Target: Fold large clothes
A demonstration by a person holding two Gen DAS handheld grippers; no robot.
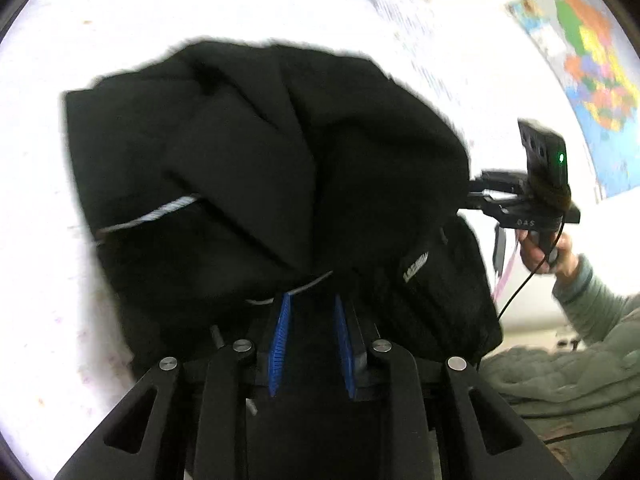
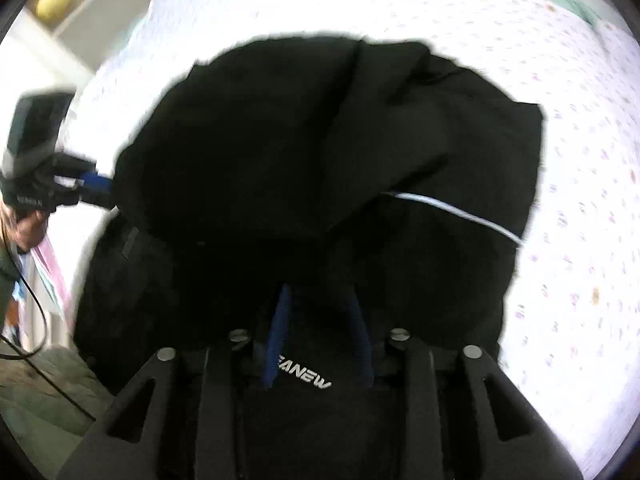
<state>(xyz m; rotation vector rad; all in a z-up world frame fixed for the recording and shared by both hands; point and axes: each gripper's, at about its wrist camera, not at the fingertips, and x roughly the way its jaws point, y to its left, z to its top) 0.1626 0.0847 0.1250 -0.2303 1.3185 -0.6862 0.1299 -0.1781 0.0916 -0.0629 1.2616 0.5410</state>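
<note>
One black garment [image 1: 256, 168] fills the middle of both wrist views, heaped in soft, thick folds on a white bedspread [image 1: 60, 264] sprinkled with tiny coloured flecks. The cloth looks matte and heavy. A thin white piping line crosses it at the left centre of the left view and at the right centre of the right view. A small pale printed logo sits on the fabric at the lower middle of the right view.

The left gripper [image 1: 310, 308] sits at the bottom centre of its frame, its ribbed blue pads parted a little with a fold of black cloth and a bit of white piping at their tips; whether the pads press on it I cannot tell. The right gripper [image 2: 318, 304] looks much the same, blue pads slightly apart and buried in dark fabric, its grip equally unclear. At the right edge of the left view a hand [image 1: 552, 252] in a grey-green quilted sleeve [image 1: 592, 312] holds the other tool by the garment's edge.

My reading is that a fold is being laid down, the near edge carried over the body. Next would be letting the cloth go cleanly, drawing both tools back without dragging the layers, then smoothing the bulky hump.
</note>
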